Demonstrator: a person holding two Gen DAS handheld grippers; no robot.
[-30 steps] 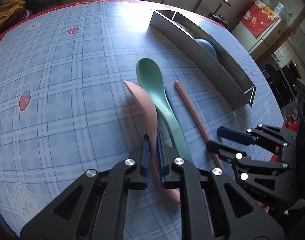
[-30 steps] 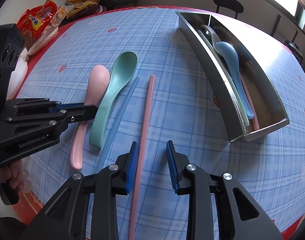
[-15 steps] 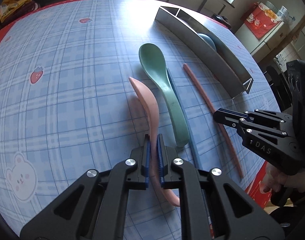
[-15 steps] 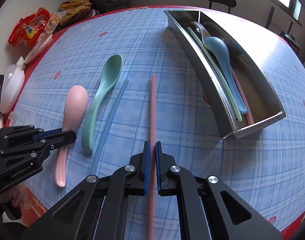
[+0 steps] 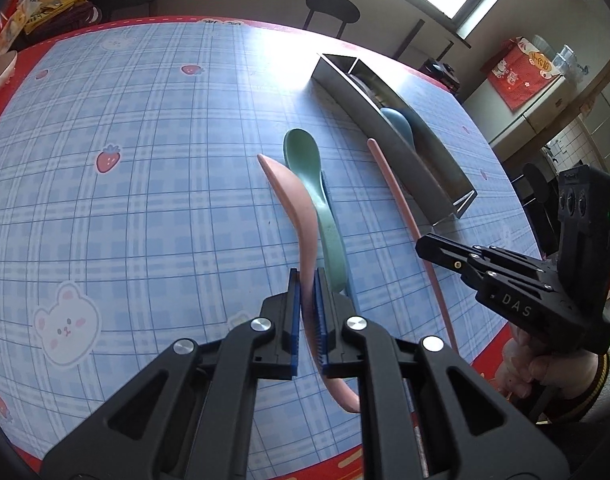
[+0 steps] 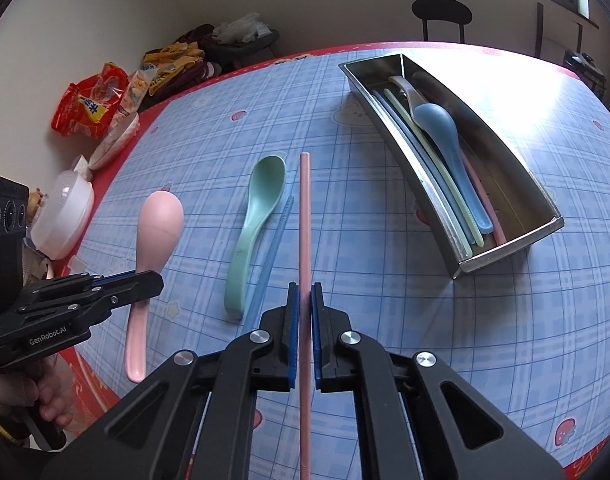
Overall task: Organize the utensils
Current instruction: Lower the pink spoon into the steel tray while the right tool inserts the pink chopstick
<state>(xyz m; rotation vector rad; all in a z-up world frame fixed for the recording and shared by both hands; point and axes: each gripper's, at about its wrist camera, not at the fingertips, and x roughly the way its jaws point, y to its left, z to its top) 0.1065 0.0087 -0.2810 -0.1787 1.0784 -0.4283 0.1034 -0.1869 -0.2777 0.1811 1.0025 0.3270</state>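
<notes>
Your left gripper (image 5: 308,296) is clamped on the handle of the pink spoon (image 5: 295,196), its bowl pointing to 11 o'clock, and your right gripper (image 6: 304,312) is pinched tight on the pink chopstick (image 6: 305,216), which runs straight toward 12 o'clock. Both look lifted clear of the cloth. The steel tray (image 6: 505,152) sits at 1 to 2 o'clock in the right wrist view and already holds a blue spoon (image 6: 445,132), a metal spoon and several chopsticks, so I judge the job past halfway. Left for you: these two pieces, plus the green spoon (image 6: 257,216) and the blue chopstick (image 6: 275,244) touching it, both lying at 11 o'clock on the table. The blue plaid tablecloth (image 5: 145,160) has strawberries, bears and a red border. Snack bags (image 6: 93,104) lie at 10 o'clock, a stool (image 6: 441,12) at 1 o'clock under the window
</notes>
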